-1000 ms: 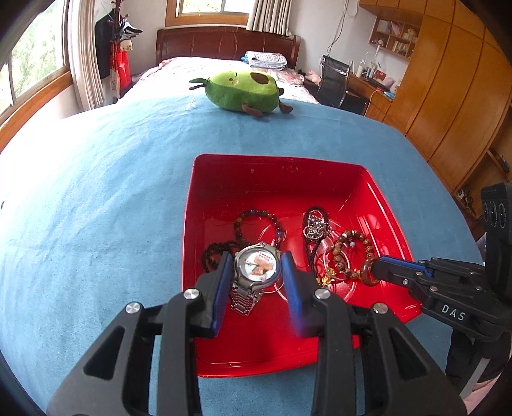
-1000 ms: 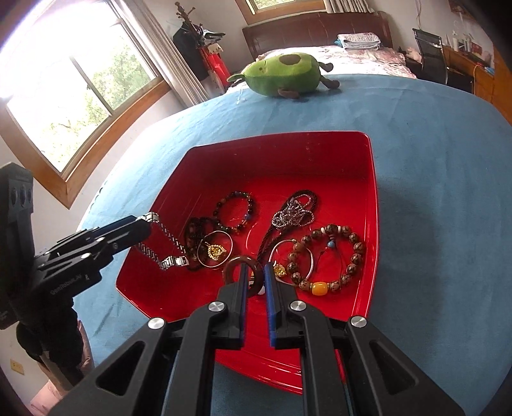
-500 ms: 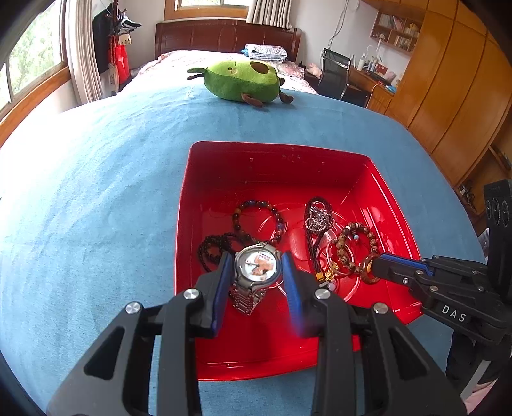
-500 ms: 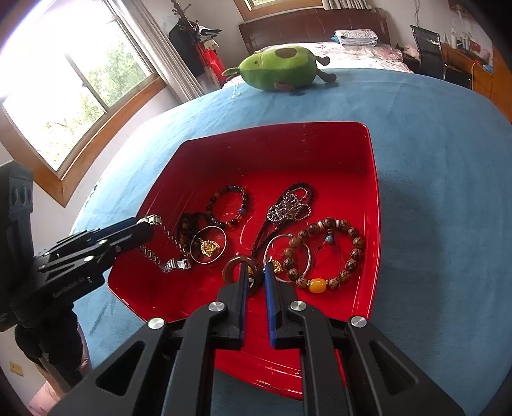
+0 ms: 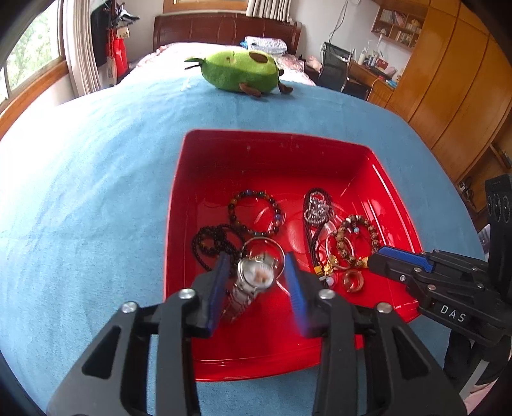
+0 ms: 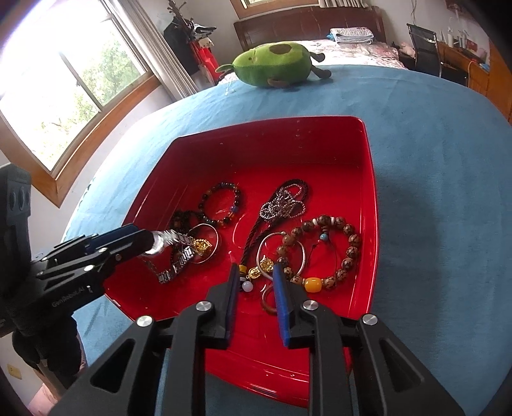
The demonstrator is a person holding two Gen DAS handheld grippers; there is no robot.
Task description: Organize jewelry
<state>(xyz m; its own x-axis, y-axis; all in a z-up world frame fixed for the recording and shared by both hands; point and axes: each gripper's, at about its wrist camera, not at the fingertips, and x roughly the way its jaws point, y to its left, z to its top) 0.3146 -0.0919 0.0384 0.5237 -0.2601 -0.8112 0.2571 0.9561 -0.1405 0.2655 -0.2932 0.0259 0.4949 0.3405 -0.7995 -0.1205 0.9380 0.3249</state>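
Green avocado-shaped plush toy (image 5: 240, 73) lying at the far edge of a blue cloth-covered surface (image 5: 96, 179), with a bed and its dark wooden headboard (image 5: 224, 30) beyond, folded bedding (image 5: 265, 43) stacked near the headboard. To the left, a wood-framed window (image 6: 64, 96) bright with daylight and green trees, pale curtains (image 5: 78, 54) alongside, dark and red garments hanging on a rack (image 5: 112, 38) in the corner. To the right, tall orange-brown wardrobe doors (image 5: 454, 83), a black chair (image 5: 336, 65) drawn up at a cluttered desk (image 5: 372, 72), and a small wall shelf (image 5: 396, 27) above.
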